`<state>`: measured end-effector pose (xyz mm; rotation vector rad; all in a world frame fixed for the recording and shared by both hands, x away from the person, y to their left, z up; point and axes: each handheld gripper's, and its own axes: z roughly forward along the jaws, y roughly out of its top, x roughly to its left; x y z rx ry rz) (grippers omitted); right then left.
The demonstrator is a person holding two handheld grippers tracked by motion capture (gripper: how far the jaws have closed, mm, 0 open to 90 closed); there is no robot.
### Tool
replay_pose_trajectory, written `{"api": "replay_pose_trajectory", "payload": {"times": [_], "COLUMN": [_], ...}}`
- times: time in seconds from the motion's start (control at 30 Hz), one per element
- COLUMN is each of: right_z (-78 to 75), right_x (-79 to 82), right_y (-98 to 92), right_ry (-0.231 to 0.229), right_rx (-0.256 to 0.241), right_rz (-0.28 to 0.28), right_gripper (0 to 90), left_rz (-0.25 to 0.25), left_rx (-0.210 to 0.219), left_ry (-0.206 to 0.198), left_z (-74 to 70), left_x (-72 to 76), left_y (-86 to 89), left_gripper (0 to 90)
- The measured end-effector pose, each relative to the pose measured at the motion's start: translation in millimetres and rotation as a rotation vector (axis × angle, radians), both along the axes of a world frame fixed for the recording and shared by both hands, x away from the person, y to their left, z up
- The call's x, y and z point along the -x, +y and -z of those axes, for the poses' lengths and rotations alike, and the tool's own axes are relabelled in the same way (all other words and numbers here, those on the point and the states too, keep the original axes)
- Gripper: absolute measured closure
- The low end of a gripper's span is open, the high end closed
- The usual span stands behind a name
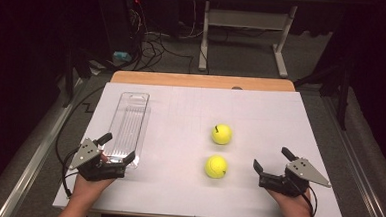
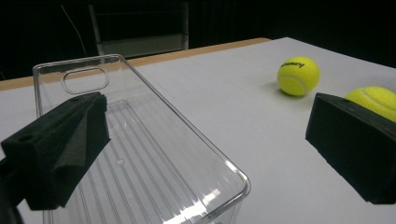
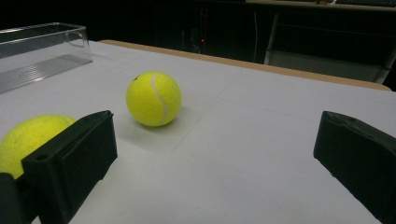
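Two yellow tennis balls lie on the white table top: the far ball (image 1: 221, 134) (image 2: 298, 76) (image 3: 153, 98) and the near ball (image 1: 216, 167) (image 2: 376, 101) (image 3: 29, 139). A long clear plastic tray (image 1: 128, 126) (image 2: 140, 140) (image 3: 39, 51) lies empty at the left. My left gripper (image 1: 117, 147) (image 2: 205, 154) is open, its jaws straddling the tray's near right corner. Right of the near ball, my right gripper (image 1: 273, 160) (image 3: 219, 168) stands open with nothing between its jaws.
The white sheet (image 1: 261, 112) covers a wooden table (image 1: 202, 81). Beyond the far edge are a desk frame (image 1: 245, 36) and tangled cables (image 1: 154, 46) on the dark floor. A black cable (image 1: 73, 117) trails off the left edge.
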<state>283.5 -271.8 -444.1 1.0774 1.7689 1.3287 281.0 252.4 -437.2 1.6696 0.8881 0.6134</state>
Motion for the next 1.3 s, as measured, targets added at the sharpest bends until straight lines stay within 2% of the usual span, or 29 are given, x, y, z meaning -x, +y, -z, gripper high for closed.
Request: {"api": "replay_pose_trajectory", "payload": {"times": [0.13,0.5,1.3], "right_z": [1.3,1.5,2.8], "right_x": [-1.1,-2.5,-2.4], "right_y": [-0.7,-0.4,-0.4], "right_ry": [0.005,0.003,0.01], "right_rx": [0.004,0.007,0.005], "right_rz": [0.003,0.003,0.005], "right_gripper": [0.0,0.0,0.0], "left_rz": [0.002,-0.004,0.0], "left_rx": [-0.006,0.007,0.004], "left_ry": [0.009,0.0,0.005], "left_z": [0.6,0.8,1.6], "left_x": [-0.1,1.4,0.9], "left_y": [-0.6,1.1,0.7], "left_gripper": [0.6,0.7,0.7]}}
